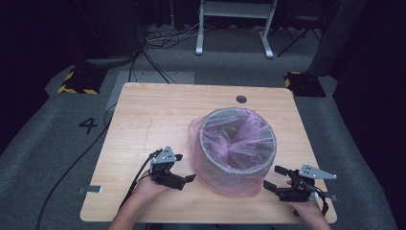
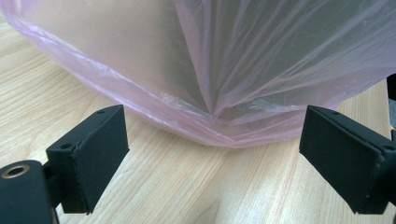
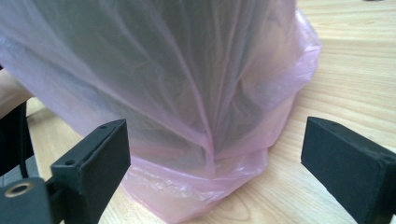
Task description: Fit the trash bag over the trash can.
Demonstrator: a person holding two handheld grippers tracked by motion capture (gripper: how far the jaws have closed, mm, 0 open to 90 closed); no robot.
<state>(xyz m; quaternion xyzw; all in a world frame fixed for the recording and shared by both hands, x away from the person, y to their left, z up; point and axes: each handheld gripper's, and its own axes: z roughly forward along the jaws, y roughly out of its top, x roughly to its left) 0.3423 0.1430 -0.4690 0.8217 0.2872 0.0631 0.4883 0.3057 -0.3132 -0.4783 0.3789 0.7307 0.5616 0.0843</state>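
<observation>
Bin (image 1: 238, 165): grey, round, mid-worktop (image 1: 158, 110), toward your near edge. Liner (image 1: 215, 184): pink bag, folded over rim, skirt draped down bin wall to worktop.
Left gripper (image 1: 184, 168): just left of bin, your jaws apart, nothing between, aimed at liner hem (image 2: 219, 133).
Right gripper (image 1: 275, 178): at bin's near right, jaws apart, empty, facing liner fold (image 3: 205, 140).
Step, by judgement: liner fitted, both grips off.
Next: pick slack hem, close on film alone, not bin wall.

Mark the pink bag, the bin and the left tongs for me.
pink bag (image 1: 210, 179), high view, on the skirt hanging down the bin's near side.
bin (image 1: 204, 149), high view, on its grey rim.
left tongs (image 1: 184, 167), high view, midway between the open jaws.
</observation>
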